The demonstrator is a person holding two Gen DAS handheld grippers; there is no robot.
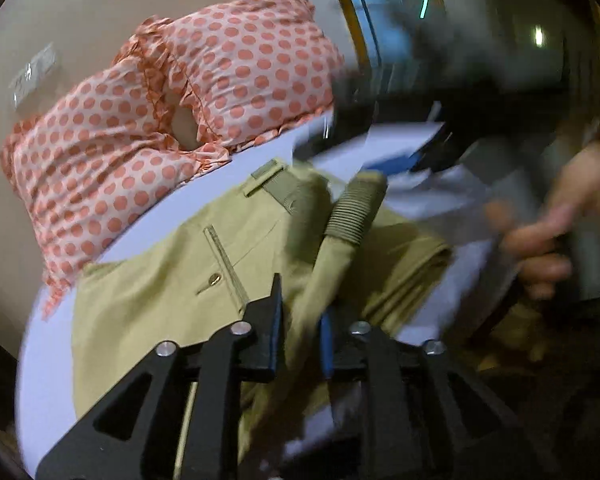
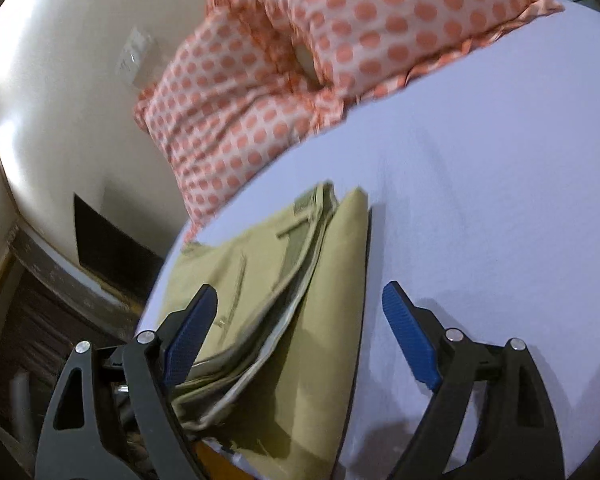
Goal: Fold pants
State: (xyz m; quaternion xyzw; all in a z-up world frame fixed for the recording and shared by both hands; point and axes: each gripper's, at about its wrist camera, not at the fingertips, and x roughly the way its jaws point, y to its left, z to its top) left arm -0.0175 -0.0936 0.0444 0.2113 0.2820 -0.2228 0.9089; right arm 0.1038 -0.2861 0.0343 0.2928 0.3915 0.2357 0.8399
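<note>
1. The pants, khaki in colour, are seen lying folded into several layers on a bed covered by a pale lavender sheet, close to the bed's near edge.
2. In the left wrist view, a lifted strip of the pants is pinched by the left tool, whose two fingers are pressed together on the cloth. A ribbed cuff is seen at the far end of that raised strip.
3. A back pocket with a brass button is visible on the flat part of the pants, just left of the left tool.
4. The right tool is held with its blue-padded fingers spread wide. Nothing is gripped between them; the left finger is over the folded pants and the right finger is over bare sheet.
5. In the right wrist view, the edges of the stacked layers are shown fanned slightly apart at the near side.
6. Two pillows in white cloth with orange dots are propped against a cream wall at the far side of the bed, apart from the pants.
7. A hand is seen, blurred, at the right of the left wrist view; what it holds cannot be told.
</note>
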